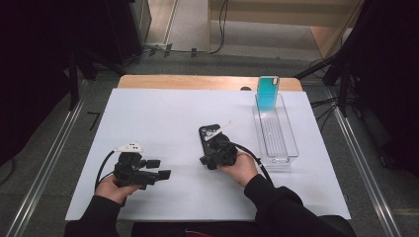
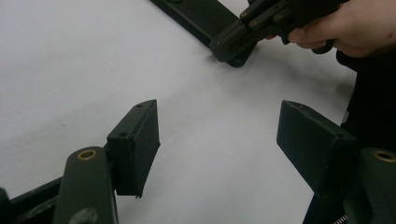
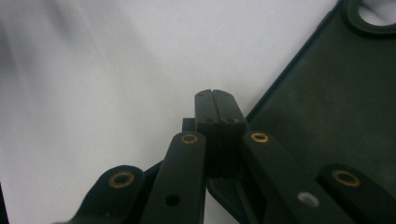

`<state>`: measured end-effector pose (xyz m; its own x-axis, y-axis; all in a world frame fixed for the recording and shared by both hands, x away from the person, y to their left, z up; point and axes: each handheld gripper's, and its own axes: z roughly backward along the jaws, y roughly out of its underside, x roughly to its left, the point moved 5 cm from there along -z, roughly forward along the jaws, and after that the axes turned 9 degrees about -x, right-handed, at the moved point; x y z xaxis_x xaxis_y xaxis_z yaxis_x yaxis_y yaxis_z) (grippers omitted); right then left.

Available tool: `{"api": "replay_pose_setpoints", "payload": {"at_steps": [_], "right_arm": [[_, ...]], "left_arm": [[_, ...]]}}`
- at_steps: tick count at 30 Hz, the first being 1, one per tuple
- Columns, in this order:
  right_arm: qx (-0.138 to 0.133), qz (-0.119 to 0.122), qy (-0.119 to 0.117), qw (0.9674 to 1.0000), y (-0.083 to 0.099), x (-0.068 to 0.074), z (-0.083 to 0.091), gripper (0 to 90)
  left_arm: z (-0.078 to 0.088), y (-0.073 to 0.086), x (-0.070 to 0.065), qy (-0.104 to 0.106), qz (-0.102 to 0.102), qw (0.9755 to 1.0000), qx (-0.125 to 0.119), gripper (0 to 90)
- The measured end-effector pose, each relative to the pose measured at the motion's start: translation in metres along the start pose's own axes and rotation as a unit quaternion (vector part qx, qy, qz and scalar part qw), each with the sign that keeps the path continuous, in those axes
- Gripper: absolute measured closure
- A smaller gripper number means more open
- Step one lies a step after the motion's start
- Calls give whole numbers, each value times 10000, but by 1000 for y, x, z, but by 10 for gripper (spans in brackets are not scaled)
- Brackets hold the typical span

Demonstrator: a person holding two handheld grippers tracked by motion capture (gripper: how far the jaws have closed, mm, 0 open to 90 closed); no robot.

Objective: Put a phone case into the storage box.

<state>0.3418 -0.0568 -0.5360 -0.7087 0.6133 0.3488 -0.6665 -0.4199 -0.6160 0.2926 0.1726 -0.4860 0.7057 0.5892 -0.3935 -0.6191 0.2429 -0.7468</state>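
High view, items counted. One worktop (image 1: 163,118), covered by a white sheet, wooden edge showing at the far side. One black phone case (image 1: 209,134), lying flat near the middle of the sheet, camera hole toward the far end; a small white tag sticks out at its far right corner. One clear plastic tray (image 1: 291,148), long and narrow, at the right of the sheet, well apart from the black case. One teal phone case (image 1: 268,93), standing upright at the far end of that tray. Two hand-held grippers, one per hand.

Right hand-held gripper (image 1: 207,157): jaws pressed together at the near edge of the black phone case. Right gripper view shows the two pads (image 3: 219,116) flat against each other with no gap, their tips beside the case's (image 3: 327,107) left rim; whether the rim is caught between them cannot be told. The case's camera hole sits at the top right corner of that view.

Left hand-held gripper (image 1: 159,169): at the near left of the sheet, well apart from the case, jaws spread, nothing between them. Left gripper view shows white sheet between its two pads (image 2: 135,144), with the right hand-held gripper (image 2: 233,44) and case end beyond.
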Motion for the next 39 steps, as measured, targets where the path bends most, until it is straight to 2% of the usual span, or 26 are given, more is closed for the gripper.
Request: {"api": "replay_pose_setpoints", "payload": {"at_steps": [13,15,16,17,19,23,28,32,37,39], "right_arm": [[-30,-290,111,9995,13,-17,18,874],[83,-247,279,9993,16,-21,18,874],[47,-261,213,9994,17,-23,19,873],[21,-374,167,9992,17,-23,20,872],[-167,-395,-1,9991,15,-21,23,858],[-448,-195,-78,9988,9,-14,39,758],[-653,-14,-184,9977,9,-11,64,544],[-862,57,-241,9960,11,-9,85,405],[-1066,109,-245,9939,20,-10,106,339],[-1093,121,-297,9935,25,-10,111,288]], "left_arm": [[-12,-6,0,116,-81,9998,140,297],[-14,-6,0,127,-63,9998,147,298],[-15,-7,0,143,-73,9997,160,297],[-15,-7,0,164,-91,9997,176,297],[-17,-8,-1,194,-107,9996,168,297],[-17,-8,-1,209,-129,9995,190,297],[-14,-9,-4,265,-194,9994,67,297],[-14,-6,-6,285,-195,9993,115,297],[-14,-6,-9,371,-192,9991,61,296],[-14,-6,-11,443,-30,9989,114,297]]}}
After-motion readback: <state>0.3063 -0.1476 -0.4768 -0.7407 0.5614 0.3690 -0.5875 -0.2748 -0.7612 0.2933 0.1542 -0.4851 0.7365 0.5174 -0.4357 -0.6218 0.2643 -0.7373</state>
